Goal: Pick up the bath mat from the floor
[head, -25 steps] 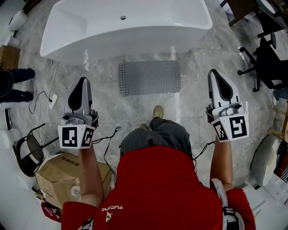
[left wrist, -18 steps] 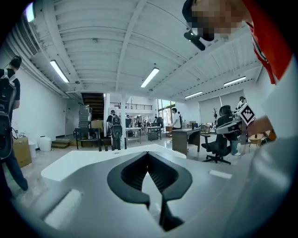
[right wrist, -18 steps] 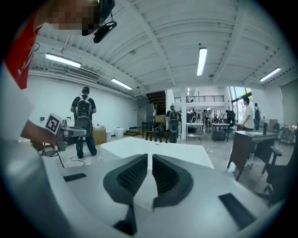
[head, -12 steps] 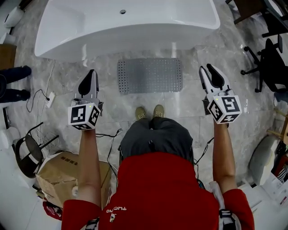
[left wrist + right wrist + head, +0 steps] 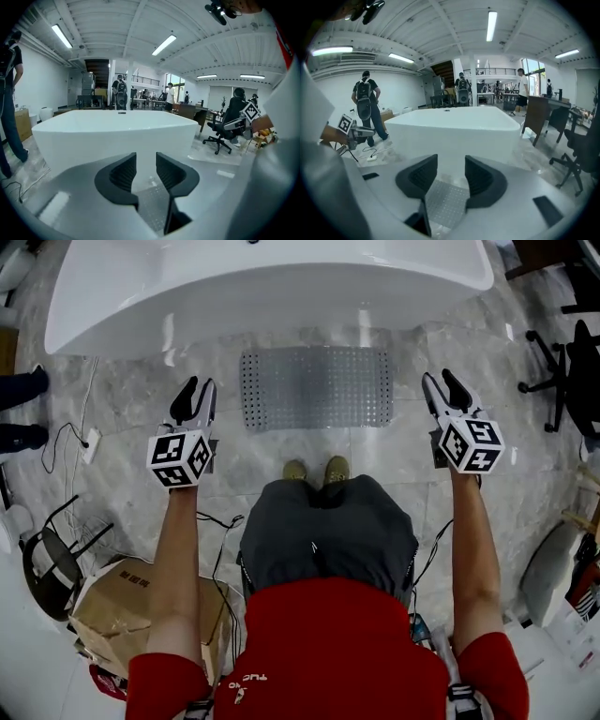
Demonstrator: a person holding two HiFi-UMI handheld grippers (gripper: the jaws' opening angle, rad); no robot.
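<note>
At the far left a bystander's dark legs [image 5: 21, 409] are sliced off by the frame edge. Lower down, a cardboard box [image 5: 131, 601] is partly hidden behind the wearer's left forearm. The white bathtub [image 5: 272, 287] runs across the top, its far rim cropped out of sight.

The left claw [image 5: 197, 388] hangs over the marble floor [image 5: 281, 451], just left of the short edge of the bath mat [image 5: 316, 387] and not touching it. How high it sits above the floor is hard to judge from overhead. Its jaws have just been opening and now stand partly spread. Nothing is between the pads. Through the gap I see only the tub wall and a strip of mat farther off.

The mat itself is grey and studded. It lies flat on the floor right against the foot of the tub, between the two claws. The wearer's shoes [image 5: 317, 468] are just on its near side.

The right claw [image 5: 439, 381] sits just right of the mat's other short edge, also clear of it. Its jaws have just been opening too and are spread somewhat wider than the left pair. They hold nothing, and only tub and mat show beyond them.

At the right border a black office chair [image 5: 574, 381] is cut off, with only part of its base and seat showing.
</note>
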